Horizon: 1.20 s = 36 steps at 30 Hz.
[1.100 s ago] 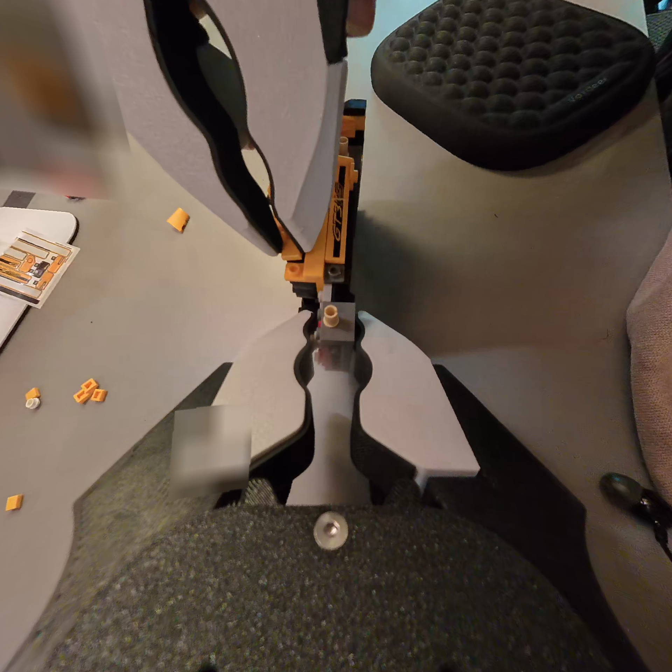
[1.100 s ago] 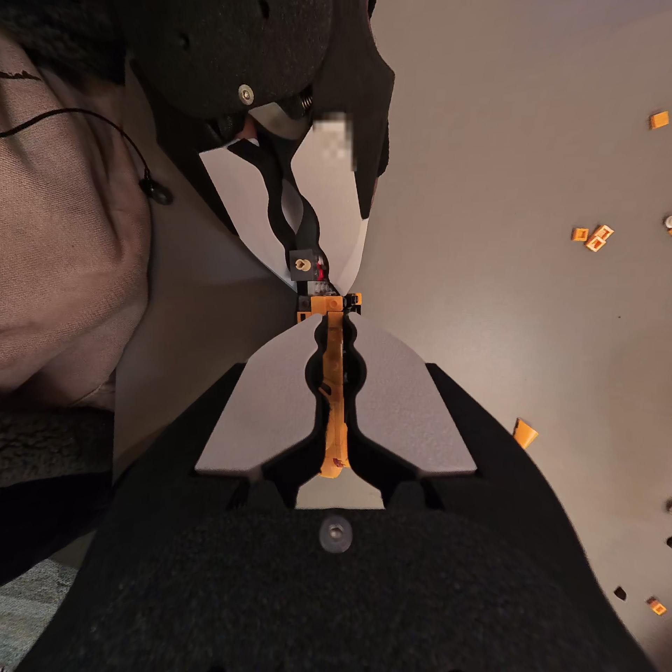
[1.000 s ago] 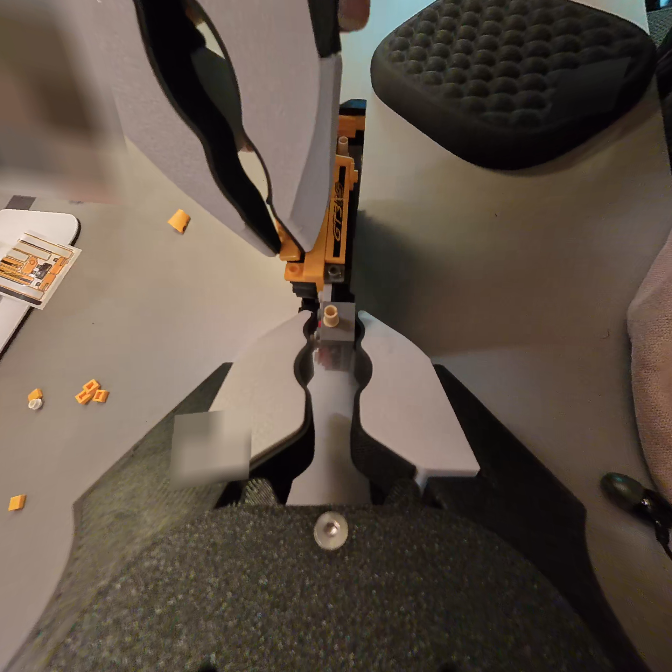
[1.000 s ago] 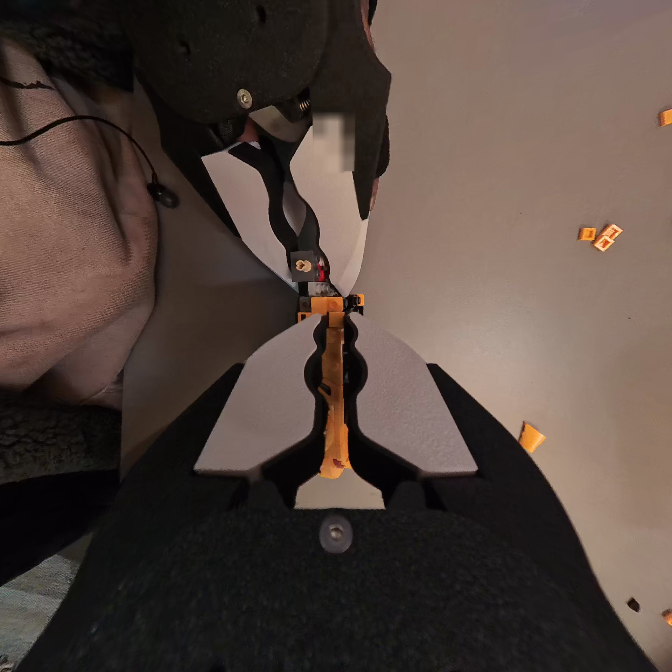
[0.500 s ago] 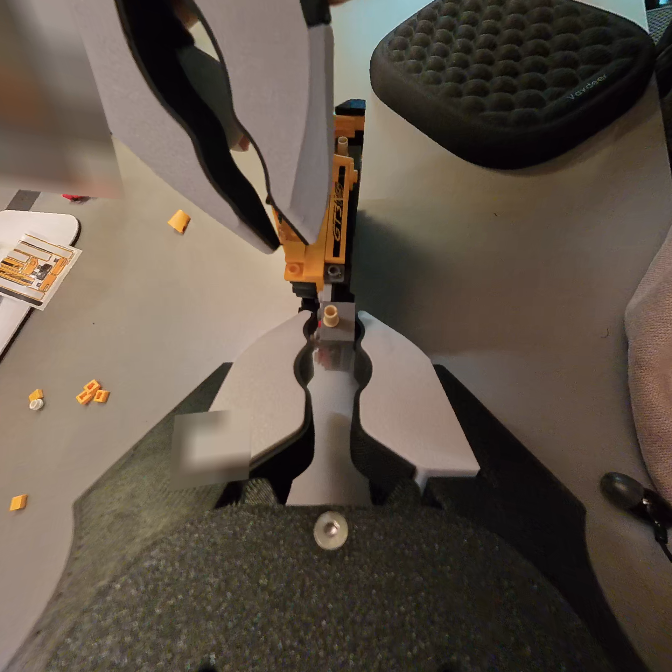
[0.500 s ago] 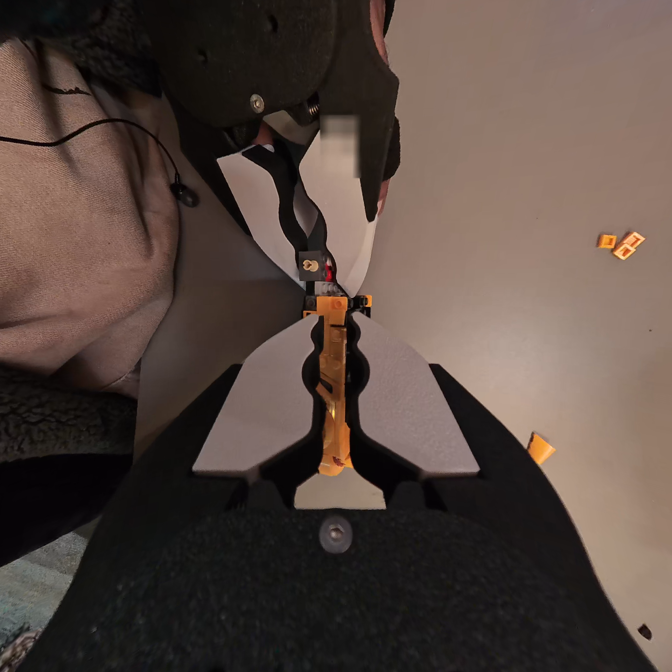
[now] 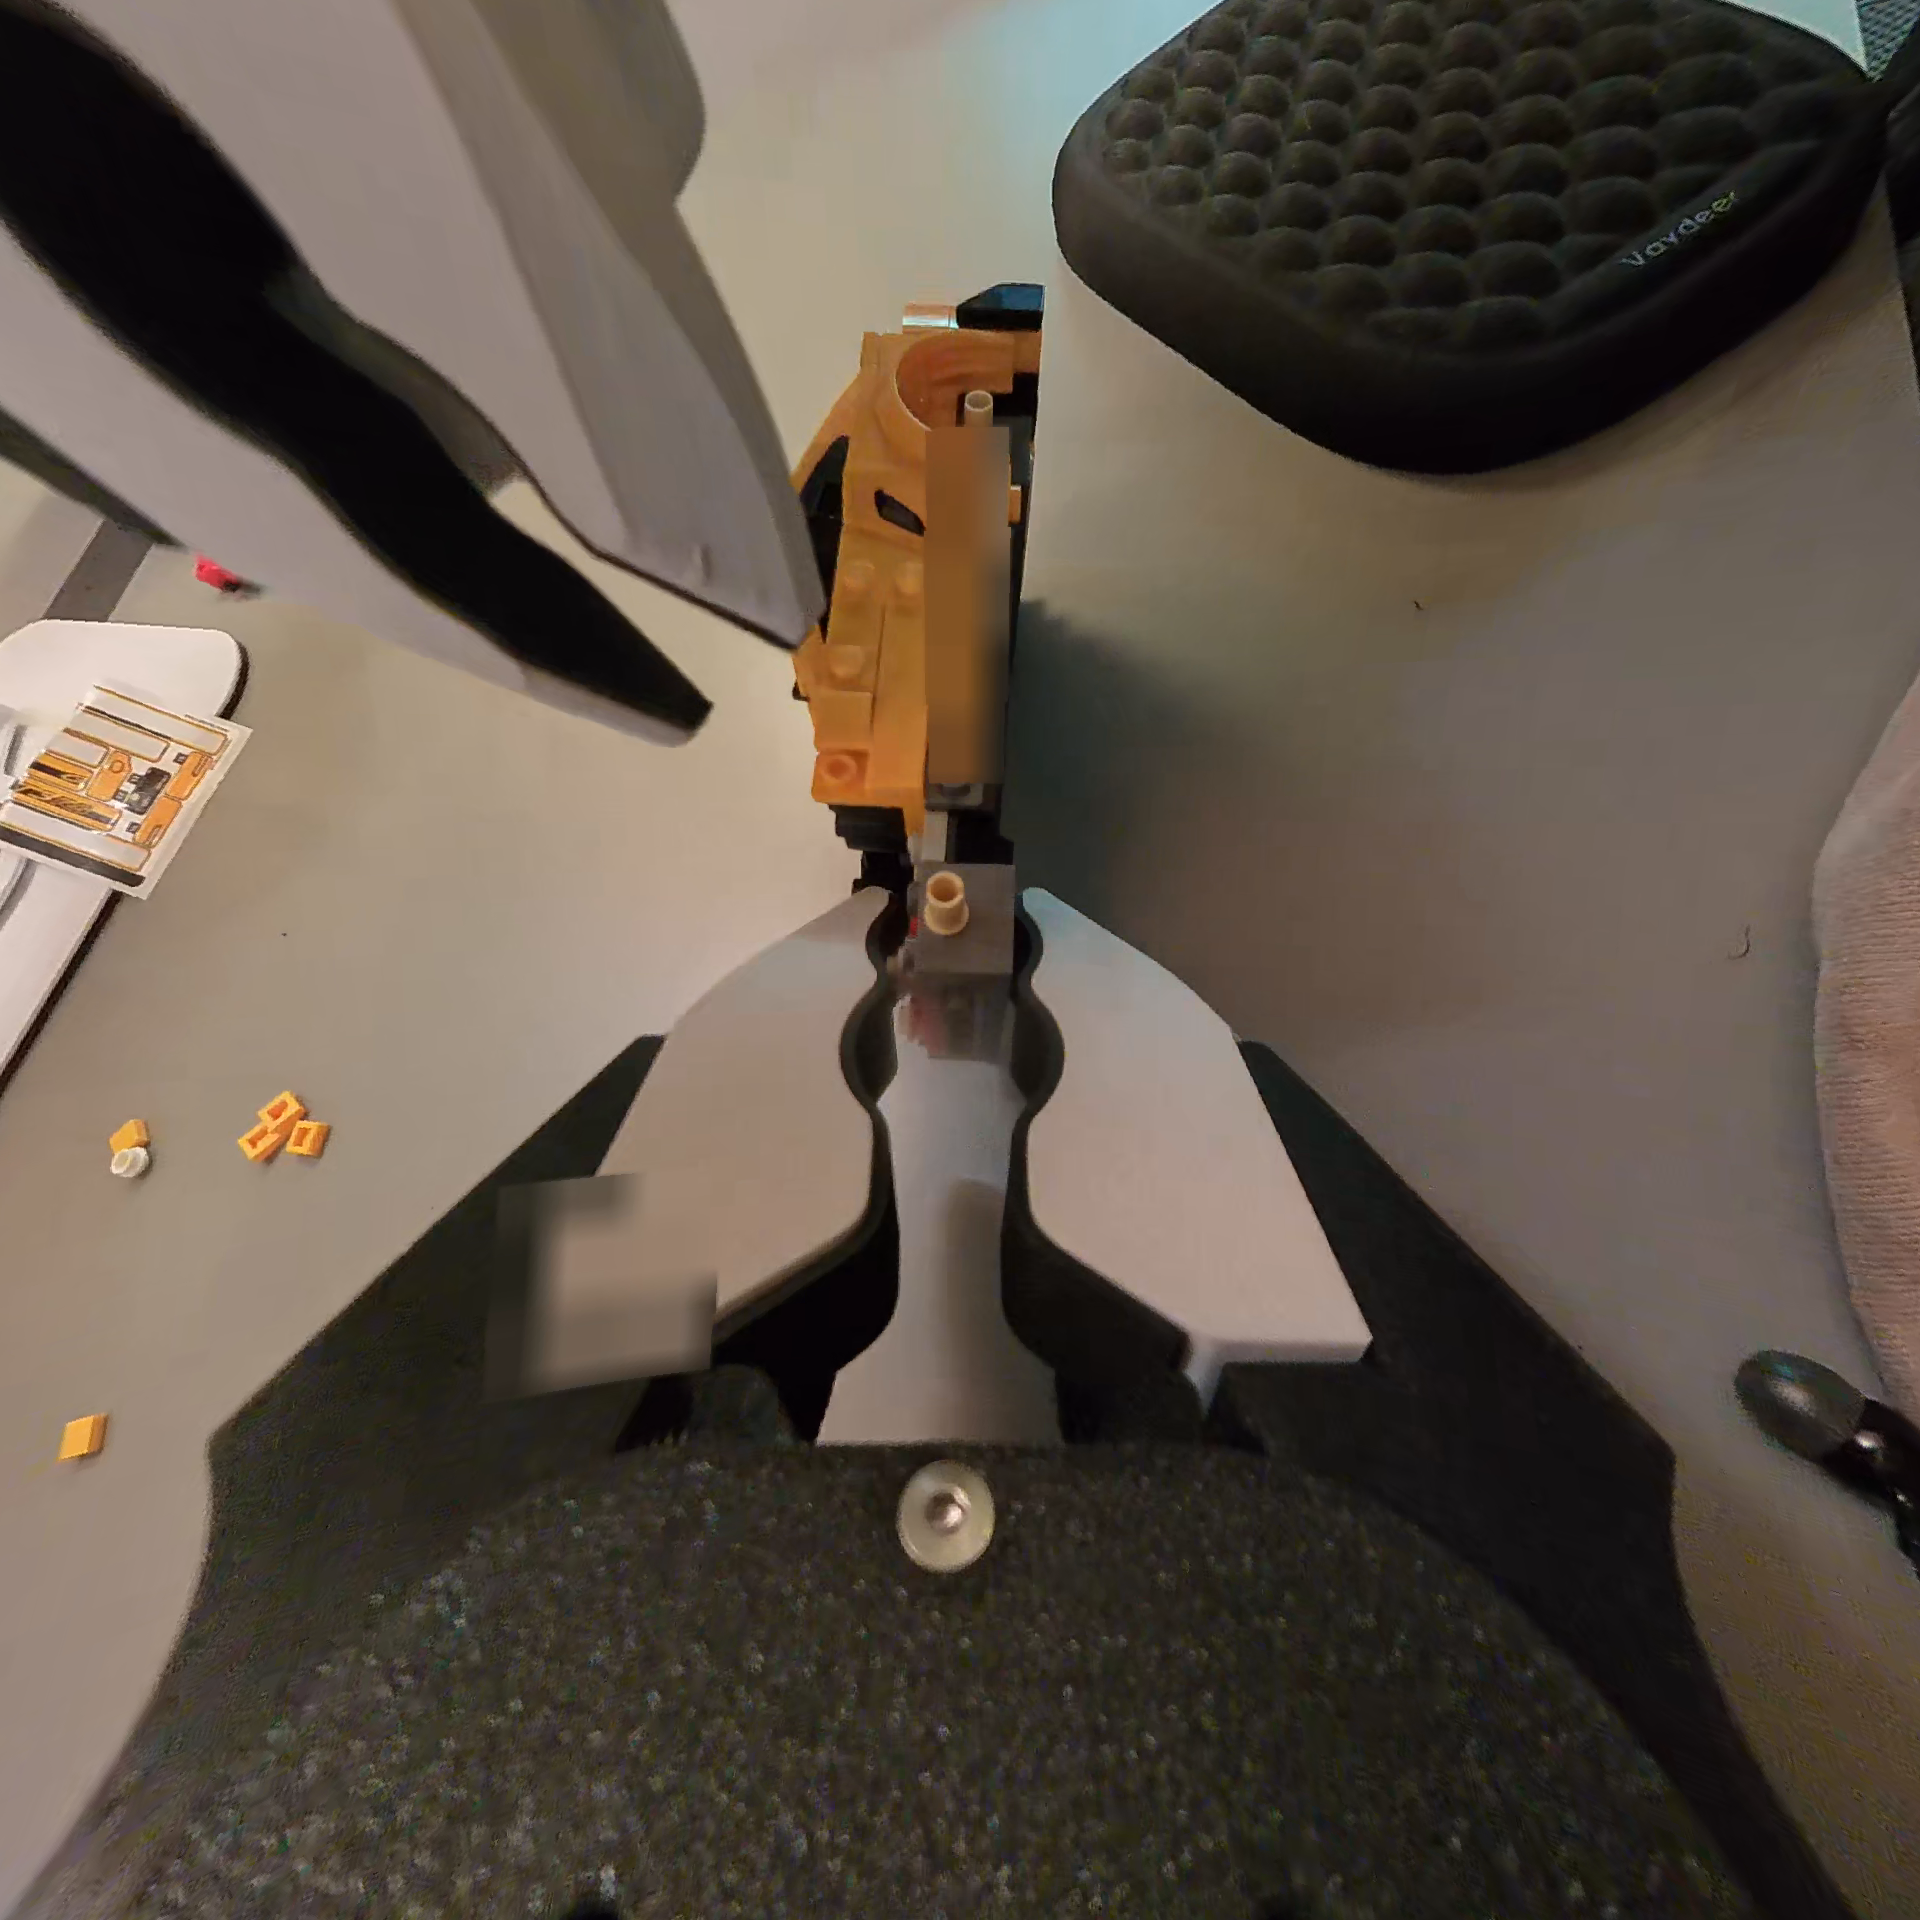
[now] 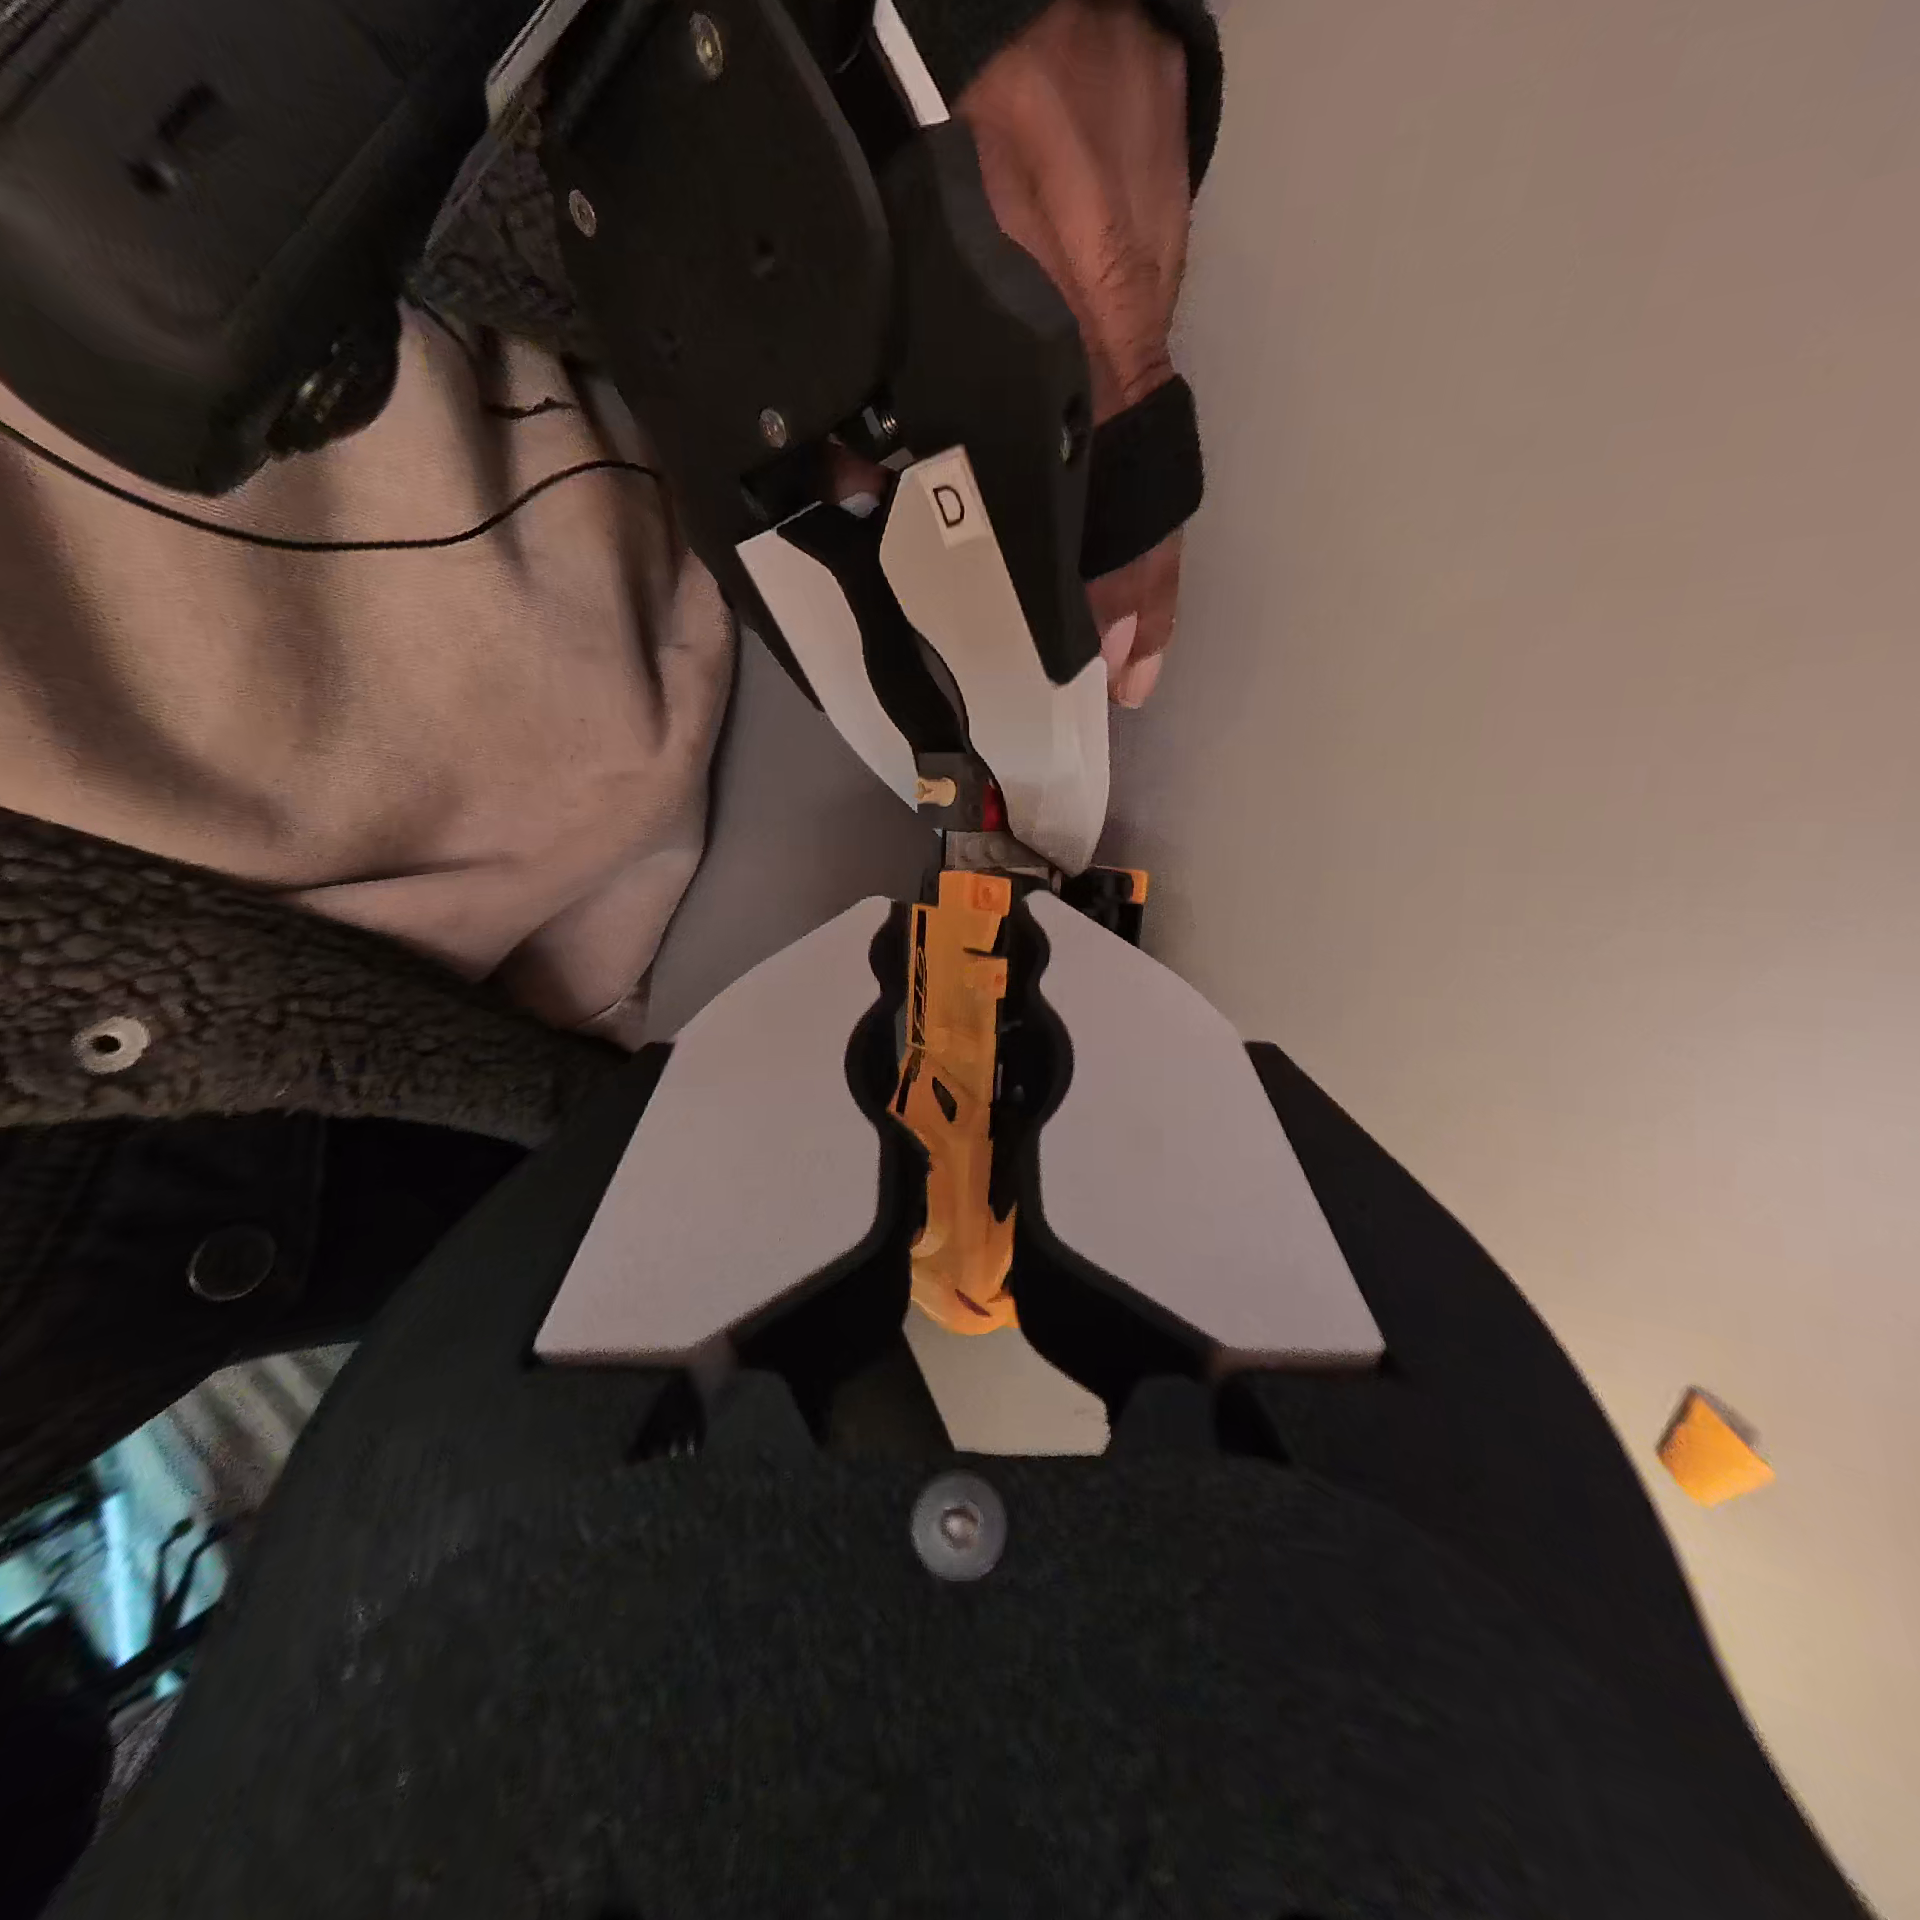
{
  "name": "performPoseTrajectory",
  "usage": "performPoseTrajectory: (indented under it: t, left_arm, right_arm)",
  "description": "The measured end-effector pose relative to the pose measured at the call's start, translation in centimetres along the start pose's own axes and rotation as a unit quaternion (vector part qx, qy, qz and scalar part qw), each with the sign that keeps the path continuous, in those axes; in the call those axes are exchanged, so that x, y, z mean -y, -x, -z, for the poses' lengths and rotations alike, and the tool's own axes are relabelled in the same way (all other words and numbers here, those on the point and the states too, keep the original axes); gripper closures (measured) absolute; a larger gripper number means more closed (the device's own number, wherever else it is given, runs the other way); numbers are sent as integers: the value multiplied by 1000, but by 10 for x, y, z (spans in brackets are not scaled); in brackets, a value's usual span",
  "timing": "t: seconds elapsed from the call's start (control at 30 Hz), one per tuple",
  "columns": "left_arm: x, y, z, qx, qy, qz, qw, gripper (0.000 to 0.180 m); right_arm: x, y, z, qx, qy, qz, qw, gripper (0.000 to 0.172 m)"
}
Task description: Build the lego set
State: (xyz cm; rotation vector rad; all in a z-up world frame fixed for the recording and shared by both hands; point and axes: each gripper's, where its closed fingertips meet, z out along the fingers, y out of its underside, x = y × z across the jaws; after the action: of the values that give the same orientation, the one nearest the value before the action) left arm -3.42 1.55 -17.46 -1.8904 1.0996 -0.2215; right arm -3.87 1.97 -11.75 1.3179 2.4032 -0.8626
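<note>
Two grippers shared one brick model (image 7: 914, 582) above the grey table (image 7: 1403, 831). Left gripper (image 7: 954, 914) was clamped on its near end, a grey block (image 7: 971, 940) with a tan pin. Right gripper (image 8: 956, 935) was closed on the orange body (image 8: 956, 1091), which filled its jaws lengthwise. Farther out: loose orange bricks (image 7: 283, 1127), a sticker sheet (image 7: 114, 779), a black cushion (image 7: 1455, 208).
</note>
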Motion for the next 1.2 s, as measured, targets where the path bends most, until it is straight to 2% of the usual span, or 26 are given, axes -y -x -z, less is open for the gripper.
performPoseTrajectory:
  t: [0.03,0.27,1.2]
  left_arm:
    - [0,0,0,0,0,0,1000,163]
    - [0,0,0,-1,0,-1,1000,163]
    - [1,-3,-1,1,5,-10,1000,163]
  right_arm:
    - [1,-1,-1,11,3,-1,1000,154]
    - [3,-5,-3,50,26,0,998,157]
    - [-14,-5,-15,90,57,-27,994,164]
